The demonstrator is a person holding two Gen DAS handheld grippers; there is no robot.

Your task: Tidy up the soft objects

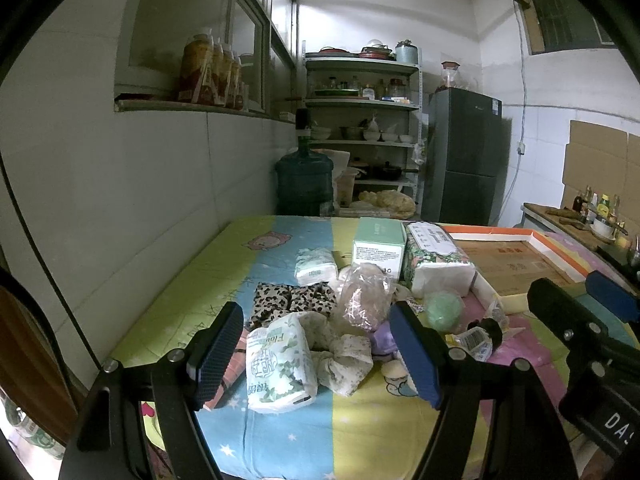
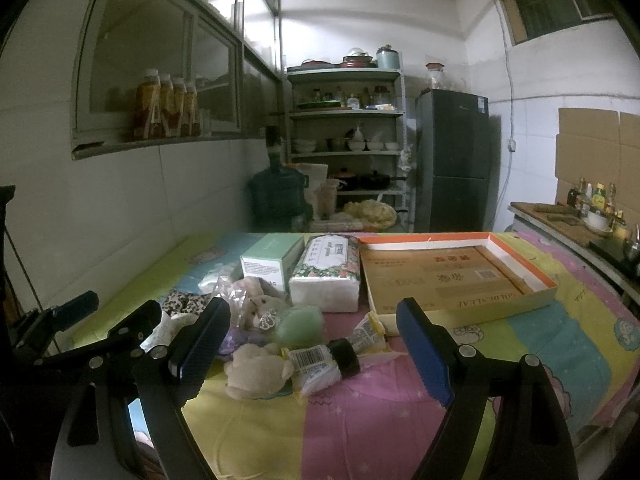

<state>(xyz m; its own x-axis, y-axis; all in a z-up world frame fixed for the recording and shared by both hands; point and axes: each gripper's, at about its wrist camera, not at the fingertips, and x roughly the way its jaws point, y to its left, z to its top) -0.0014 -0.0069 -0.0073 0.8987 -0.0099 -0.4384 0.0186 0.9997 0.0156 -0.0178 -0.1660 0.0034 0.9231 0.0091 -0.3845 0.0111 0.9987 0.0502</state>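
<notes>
Left gripper [image 1: 316,348] and right gripper [image 2: 312,344]: I'm holding both jaws apart, gripping nothing. Soft objects [image 2: 260,368] are lying heaped left of the shallow box [image 2: 540,272], seemingly empty.

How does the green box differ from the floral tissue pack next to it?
The green box is rigid, plain mint cardboard with a printed label on its end; the floral tissue pack is a soft plastic wrap with a flower pattern and a white end. The pack looks larger and bulges; the box keeps sharp edges. Both lie flat, side by side, at the far end of the pile, left of the tray.
</notes>
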